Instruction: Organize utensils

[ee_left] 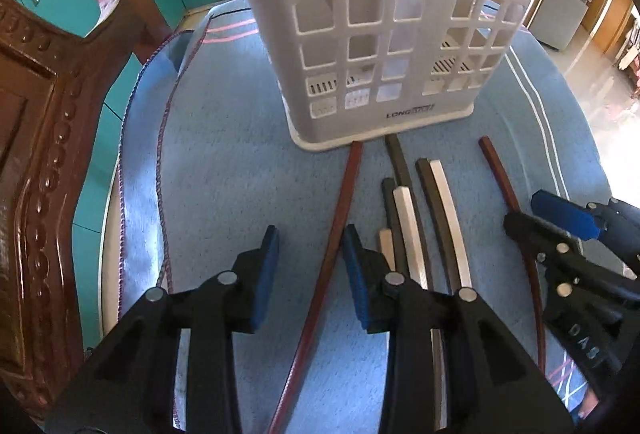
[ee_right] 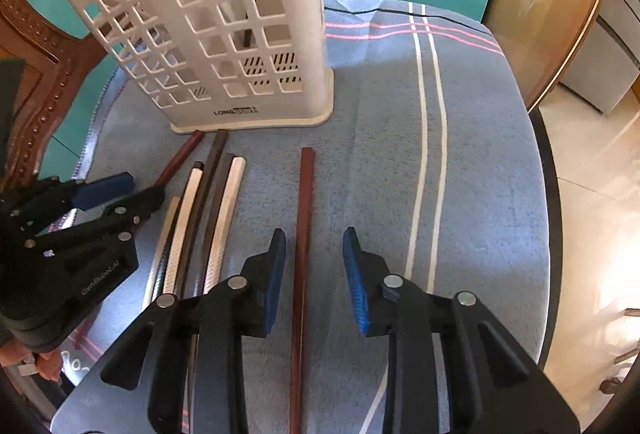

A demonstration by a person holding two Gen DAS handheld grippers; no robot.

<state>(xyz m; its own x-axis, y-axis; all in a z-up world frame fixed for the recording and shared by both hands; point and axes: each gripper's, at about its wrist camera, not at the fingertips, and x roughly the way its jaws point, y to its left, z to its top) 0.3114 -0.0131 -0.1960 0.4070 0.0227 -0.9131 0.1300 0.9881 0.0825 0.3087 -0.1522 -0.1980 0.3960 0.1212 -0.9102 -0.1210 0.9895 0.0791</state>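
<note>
The white holder [ee_left: 384,21] is standing on the blue cloth [ee_right: 480,161] over the desk — its base is showing the word "LONG". The chopsticks [ee_left: 424,226] are lying flat in front of it. The left tongs [ee_left: 312,274] are standing apart around one red-brown stick [ee_left: 332,246], not squeezing it. The right tongs [ee_right: 314,274] are standing apart around the other red stick [ee_right: 302,234] — "Robot.AI" is showing on the left tongs' body.
</note>
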